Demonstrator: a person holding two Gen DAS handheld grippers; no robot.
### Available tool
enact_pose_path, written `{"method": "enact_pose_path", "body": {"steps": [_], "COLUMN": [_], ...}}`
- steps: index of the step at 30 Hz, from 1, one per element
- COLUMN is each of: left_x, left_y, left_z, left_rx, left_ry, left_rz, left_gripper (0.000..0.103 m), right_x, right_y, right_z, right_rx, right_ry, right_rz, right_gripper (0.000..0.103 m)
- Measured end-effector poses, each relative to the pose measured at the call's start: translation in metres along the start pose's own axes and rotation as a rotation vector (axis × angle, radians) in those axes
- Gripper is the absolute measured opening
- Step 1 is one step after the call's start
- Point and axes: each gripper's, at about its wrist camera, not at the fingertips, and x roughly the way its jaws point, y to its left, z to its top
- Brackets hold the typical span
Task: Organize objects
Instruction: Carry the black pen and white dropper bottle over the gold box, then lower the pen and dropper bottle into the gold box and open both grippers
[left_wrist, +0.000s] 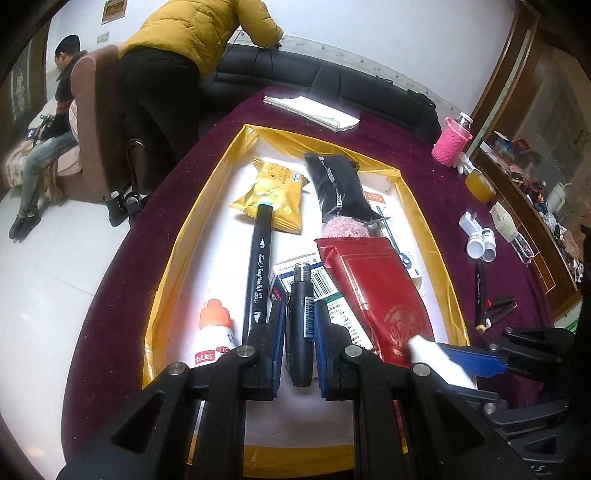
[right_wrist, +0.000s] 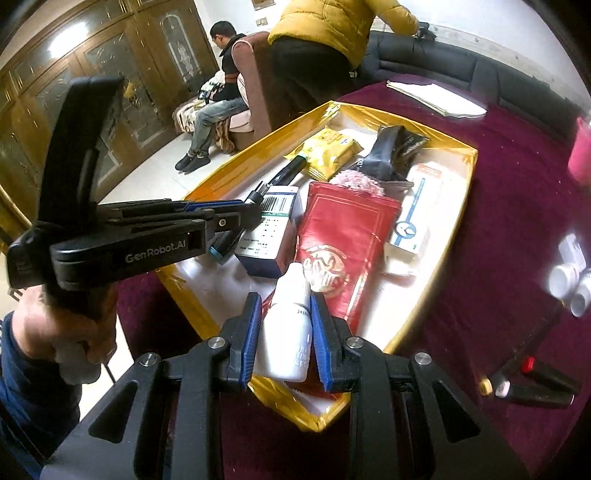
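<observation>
two grippers, left gripper (left_wrist: 299, 321) clamping one dark pen (left_wrist: 301, 325), right gripper (right_wrist: 282, 332) one white bottle (right_wrist: 286, 332), perhaps glue

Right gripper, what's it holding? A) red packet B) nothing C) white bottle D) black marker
C: in the right wrist view the right gripper has its blue pads closed on a small white bottle, held over the red packet in the yellow-edged tray.

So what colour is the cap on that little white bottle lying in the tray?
Orange-red cap, clearest in the left wrist view.
</observation>
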Motion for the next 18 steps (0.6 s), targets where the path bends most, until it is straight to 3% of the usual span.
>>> {"method": "enact_pose_path", "body": {"steps": [18], "left_x": [-0.004], "left_y": [0.008], "left_z": [-0.002], "left_rx": [0.009], "left_ry": [-0.009], "left_rz": [-0.002], "left_gripper": [0.012], "right_x": [0.025], "right_y": [0.016], "right_z": [0.006], "right_rx": [-0.030], "right_ry": [0.030], "right_rz": [-0.012], "right_gripper": [0.025]}}
